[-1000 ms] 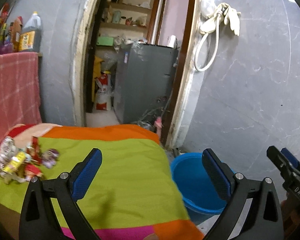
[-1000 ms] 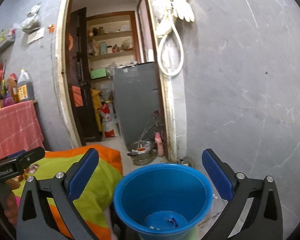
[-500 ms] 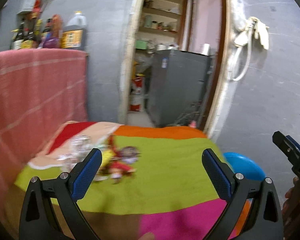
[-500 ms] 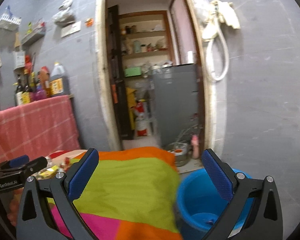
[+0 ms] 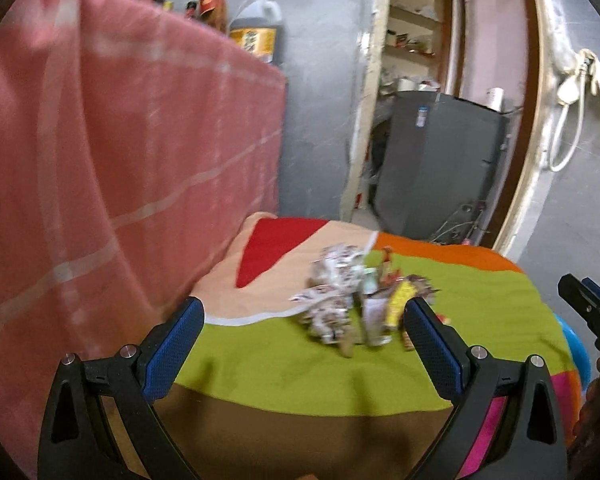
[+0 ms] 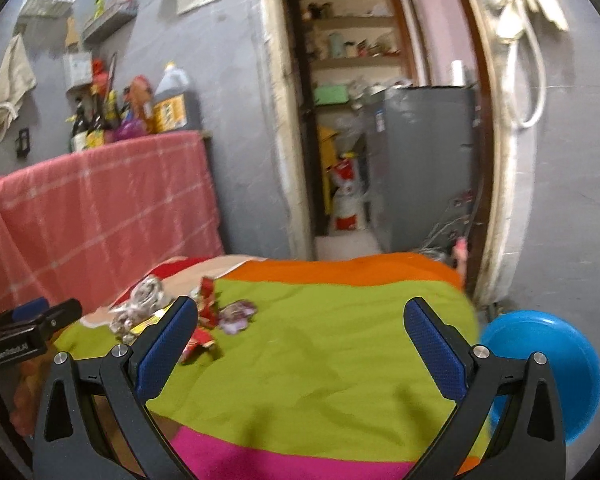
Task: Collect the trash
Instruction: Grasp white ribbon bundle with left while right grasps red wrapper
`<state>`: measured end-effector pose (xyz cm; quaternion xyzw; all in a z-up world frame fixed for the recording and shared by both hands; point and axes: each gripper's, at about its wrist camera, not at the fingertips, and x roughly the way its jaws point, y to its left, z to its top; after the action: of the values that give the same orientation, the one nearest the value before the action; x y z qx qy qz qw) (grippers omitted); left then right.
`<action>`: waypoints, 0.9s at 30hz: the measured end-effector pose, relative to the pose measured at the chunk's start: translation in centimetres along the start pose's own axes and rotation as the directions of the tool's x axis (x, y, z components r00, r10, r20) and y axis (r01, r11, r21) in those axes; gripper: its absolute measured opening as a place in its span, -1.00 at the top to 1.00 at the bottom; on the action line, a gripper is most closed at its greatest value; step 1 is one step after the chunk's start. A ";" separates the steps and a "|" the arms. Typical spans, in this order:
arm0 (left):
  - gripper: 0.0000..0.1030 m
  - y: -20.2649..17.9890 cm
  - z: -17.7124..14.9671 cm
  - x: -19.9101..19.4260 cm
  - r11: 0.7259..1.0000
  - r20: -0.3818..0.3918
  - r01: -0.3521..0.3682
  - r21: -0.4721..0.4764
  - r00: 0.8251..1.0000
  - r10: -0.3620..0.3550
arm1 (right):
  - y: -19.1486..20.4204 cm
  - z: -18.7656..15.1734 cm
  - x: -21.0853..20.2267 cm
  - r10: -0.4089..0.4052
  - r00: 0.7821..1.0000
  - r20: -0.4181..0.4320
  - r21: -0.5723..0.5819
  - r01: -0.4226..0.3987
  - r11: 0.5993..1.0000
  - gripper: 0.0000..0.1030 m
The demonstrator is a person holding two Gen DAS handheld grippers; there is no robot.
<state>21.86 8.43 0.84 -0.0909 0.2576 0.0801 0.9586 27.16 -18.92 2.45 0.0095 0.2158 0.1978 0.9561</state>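
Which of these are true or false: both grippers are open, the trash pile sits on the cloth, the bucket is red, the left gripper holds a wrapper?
1. Both the left gripper and the right gripper are open. True.
2. The trash pile lies on the multicoloured cloth. True.
3. The bucket is red. False: it is blue.
4. The left gripper holds a wrapper. False: nothing is between its fingers.

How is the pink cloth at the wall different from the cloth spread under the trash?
The pink cloth hangs upright below the bottles; the striped cloth lies flat. The pink cloth is one colour with thin pale checks; the striped cloth has broad green, orange, magenta and red patches. Only the striped cloth carries the wrapper pile. Both are fabric covers.
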 end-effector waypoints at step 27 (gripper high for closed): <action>0.43 2.9 1.3 7.4 0.965 -0.234 0.246 -0.085 0.937 -0.260 | 7.5 -2.5 11.4 0.177 0.892 -0.415 -0.101 -0.239 0.966 -0.11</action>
<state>28.21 12.31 -2.25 -0.1586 0.3570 -0.0486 0.9193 32.74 -7.78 -3.69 -0.0797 0.3903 0.3124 0.8624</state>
